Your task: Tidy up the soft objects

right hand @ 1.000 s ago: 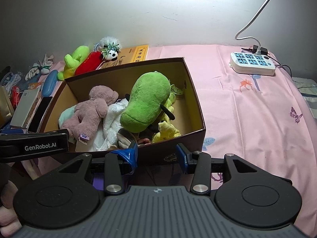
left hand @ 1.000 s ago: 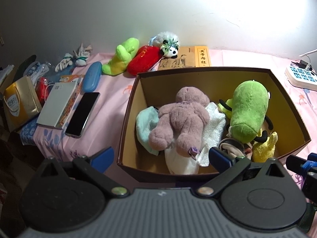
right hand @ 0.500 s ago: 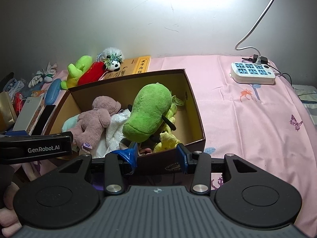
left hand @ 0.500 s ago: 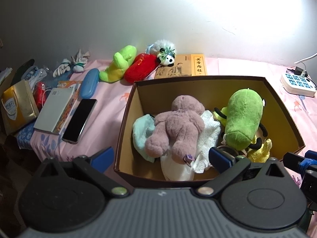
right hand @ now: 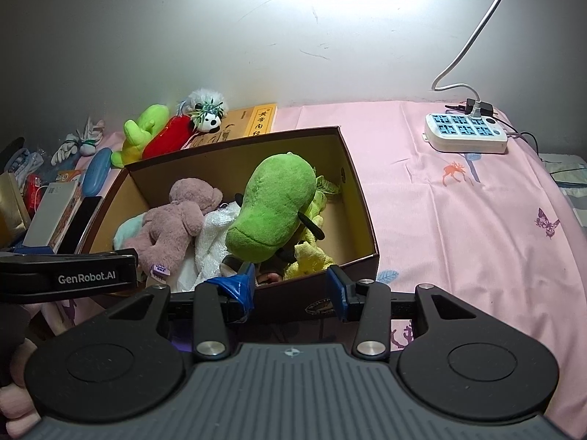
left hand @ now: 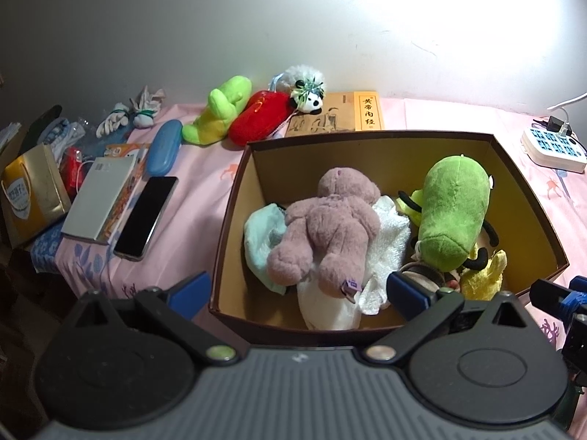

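We find both claws empty before the box (left hand: 234,198): left claw (left hand: 297,293) spread wide, right claw (right hand: 290,286) partly open. Three loose toys, green (left hand: 220,113), red (left hand: 260,123) and panda (left hand: 306,91), lie beyond the box's far-left corner, long axes slanting rightward; we judge the left claw nearer.

The brown box (left hand: 528,198) looks like matt cardboard, holding a fuzzy mauve plush bear (left hand: 330,231) and a nubby white cloth (left hand: 389,242). The phone (left hand: 146,217) is glossy glass; the pink bedsheet (right hand: 458,220) is smooth printed cloth.
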